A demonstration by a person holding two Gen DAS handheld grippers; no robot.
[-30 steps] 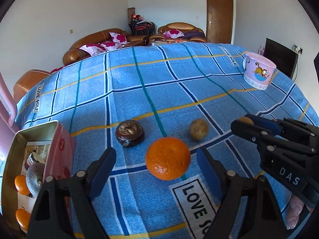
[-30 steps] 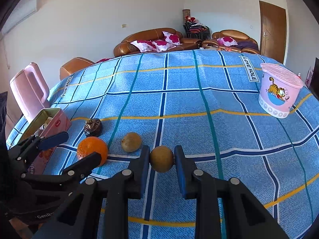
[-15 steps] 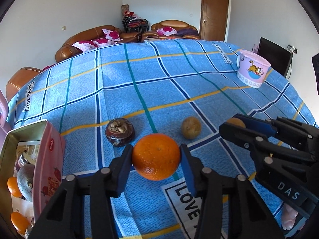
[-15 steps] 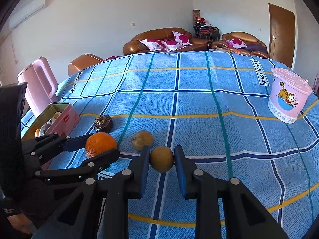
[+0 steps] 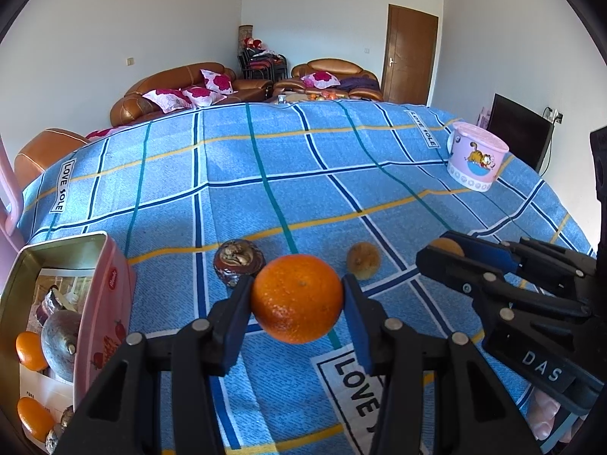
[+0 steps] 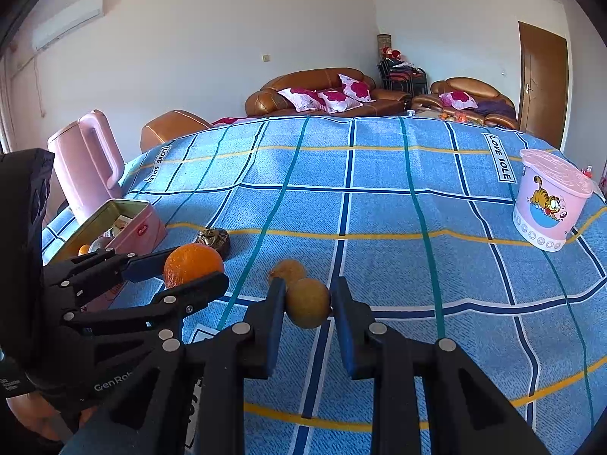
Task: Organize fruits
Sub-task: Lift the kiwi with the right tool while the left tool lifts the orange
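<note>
My left gripper (image 5: 297, 303) is shut on a large orange (image 5: 297, 297), its blue pads pressing both sides low over the blue checked cloth. The right wrist view shows the same orange (image 6: 193, 263) in the left gripper (image 6: 193, 270). My right gripper (image 6: 308, 303) is shut on a small round brown fruit (image 6: 308, 301). From the left wrist view the right gripper (image 5: 436, 248) sits at the right with that fruit (image 5: 442, 245) partly hidden. A second brown fruit (image 5: 363, 259) and a dark round fruit (image 5: 238, 261) lie on the cloth just beyond.
An open pink tin (image 5: 57, 252) at the left holds oranges and a dark fruit. A pink kettle (image 6: 87, 163) stands behind the tin (image 6: 129, 208). A pink cartoon-cat tub (image 6: 550, 201) sits at the far right. Sofas lie beyond the table's far edge.
The left jaws closed from wide open onto the orange and now hold it. The right gripper kept its hold on the brown fruit. Both views tilted slightly.
</note>
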